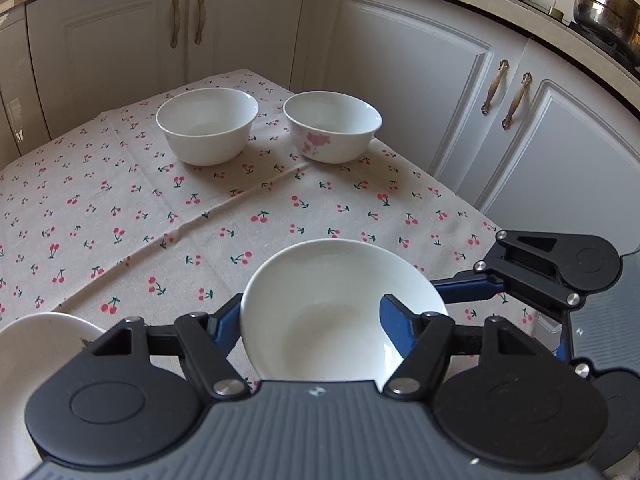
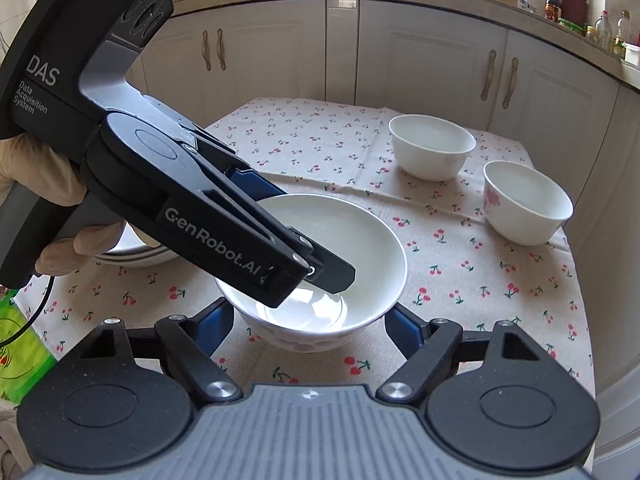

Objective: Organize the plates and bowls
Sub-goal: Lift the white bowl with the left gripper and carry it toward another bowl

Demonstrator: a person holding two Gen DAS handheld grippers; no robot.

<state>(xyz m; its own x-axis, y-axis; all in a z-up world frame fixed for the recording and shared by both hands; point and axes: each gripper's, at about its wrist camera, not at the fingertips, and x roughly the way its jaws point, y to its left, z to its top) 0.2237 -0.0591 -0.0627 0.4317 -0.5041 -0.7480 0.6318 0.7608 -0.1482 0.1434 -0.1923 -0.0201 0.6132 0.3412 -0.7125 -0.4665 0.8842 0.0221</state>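
A white bowl [image 2: 320, 264] is seen on the near part of the cherry-print table [image 1: 120, 216], and its rim appears to be pinched by the left tongs [image 1: 312, 332], one finger inside and one outside, probably so it can be lifted for stacking. The right tongs [image 2: 310, 320] are held spread just beside its near side, touching nothing. Two more bowls [image 1: 207, 130] are left at the far right; stacked plates [image 2: 136, 254] lie at the near left.

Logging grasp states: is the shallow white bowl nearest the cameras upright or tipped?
Tipped. The shallow white bowl leans, its rim higher on one side, with the left gripper on its rim.
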